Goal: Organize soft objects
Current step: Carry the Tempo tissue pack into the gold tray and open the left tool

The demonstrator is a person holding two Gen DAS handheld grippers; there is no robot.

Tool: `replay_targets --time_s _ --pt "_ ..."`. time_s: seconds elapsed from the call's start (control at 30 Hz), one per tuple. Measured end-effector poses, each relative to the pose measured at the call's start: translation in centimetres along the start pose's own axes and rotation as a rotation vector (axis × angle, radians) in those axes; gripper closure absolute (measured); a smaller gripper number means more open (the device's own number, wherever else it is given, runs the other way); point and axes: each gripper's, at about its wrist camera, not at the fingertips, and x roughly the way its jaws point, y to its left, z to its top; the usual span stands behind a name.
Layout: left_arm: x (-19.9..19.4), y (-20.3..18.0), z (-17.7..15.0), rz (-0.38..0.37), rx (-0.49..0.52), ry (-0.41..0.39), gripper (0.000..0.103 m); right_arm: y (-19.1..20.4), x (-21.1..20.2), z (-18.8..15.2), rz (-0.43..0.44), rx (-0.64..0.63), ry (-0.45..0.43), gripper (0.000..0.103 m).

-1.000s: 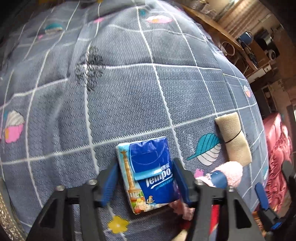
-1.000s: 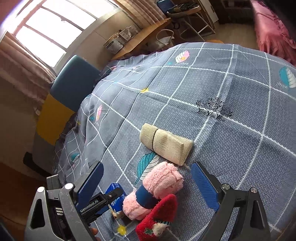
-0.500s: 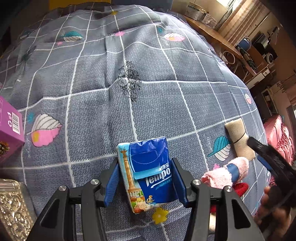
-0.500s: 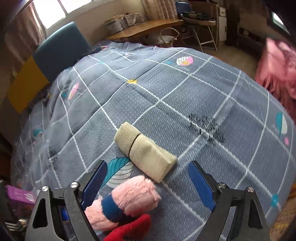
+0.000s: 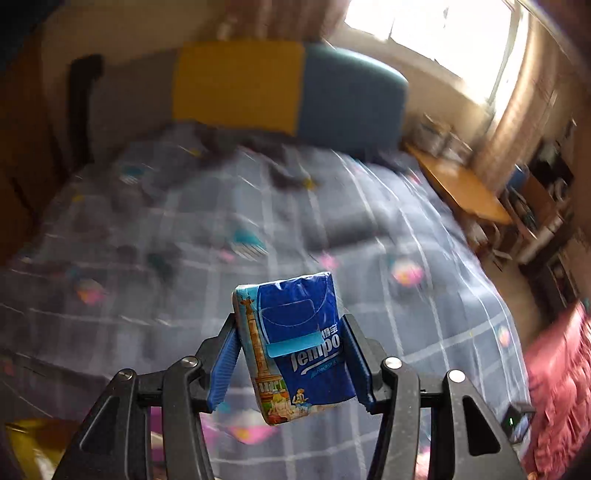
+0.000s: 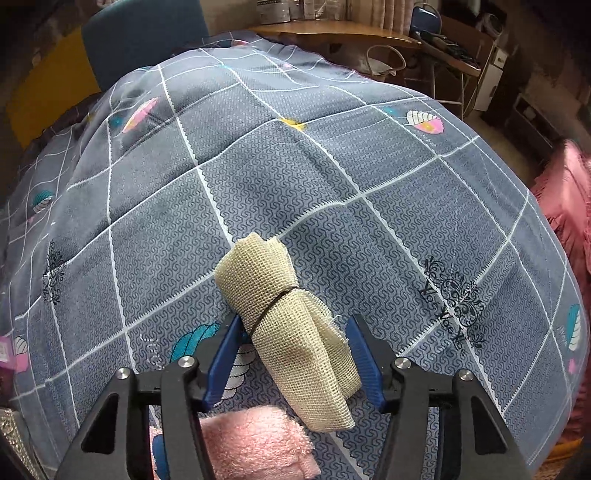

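Beige mesh roll [image 6: 291, 332] lengthwise between closing right claw [image 6: 295, 354].

Each of the 2 views looks forward along its own gripper's fingers. The left wrist camera is raised above the grey checked bedspread [image 5: 332, 229] and faces down its length toward the yellow and blue headboard [image 5: 288, 88], the window and a wooden desk [image 5: 461, 184] at right; its background is blurred. The right wrist camera sits close over the same bedspread [image 6: 332, 166], pitched steeply down, and shares with the other view the cover, headboard [image 6: 144, 33] and desk [image 6: 332, 31].
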Motion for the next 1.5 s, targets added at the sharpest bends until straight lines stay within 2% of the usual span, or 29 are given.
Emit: replay_targets --time_s 0.1,0.23,0.37,0.57,0.67,0.73,0.87,0.97,1.2,1.5 --pt "-3.0 7.2 2.2 0.116 -0.059 -0.065 0.049 0.7 0.1 -0.3 -0.022 -0.031 0.005 0.045" --pt "-5.3 16.0 1.4 0.246 -0.139 -0.08 0.049 1.2 0.0 -0.4 -0.043 -0.052 -0.007 0.045" --pt "-7.6 24.4 -3.1 0.299 -0.227 -0.074 0.049 1.6 -0.2 -0.7 -0.058 -0.075 -0.02 0.046" --pt "-10.6 30.5 -13.4 0.308 -0.26 -0.076 0.049 3.0 -0.9 -1.4 -0.074 -0.14 -0.045 0.058" --pt "-11.7 32.1 -19.3 0.3 -0.282 -0.071 0.049 3.8 -1.1 -1.8 -0.091 -0.183 -0.058 0.064" --pt "-12.4 32.2 -23.0 0.324 -0.285 -0.068 0.049 4.1 -1.0 -1.8 -0.103 -0.212 -0.064 0.069" --pt "-13.7 32.0 -28.8 0.369 -0.291 -0.073 0.049 4.3 -0.7 -1.8 -0.13 -0.246 -0.075 0.07" --pt "-14.4 31.9 -32.0 0.404 -0.298 -0.079 0.049 3.8 -0.7 -1.7 -0.113 -0.218 -0.068 0.07" --pt "-14.9 31.3 -36.3 0.48 -0.271 -0.091 0.048 4.5 -0.7 -2.1 -0.155 -0.262 -0.091 0.07" --pt "-13.4 30.2 -37.5 0.46 -0.261 -0.05 0.046 4.6 -1.0 -2.5 -0.173 -0.289 -0.107 0.07"
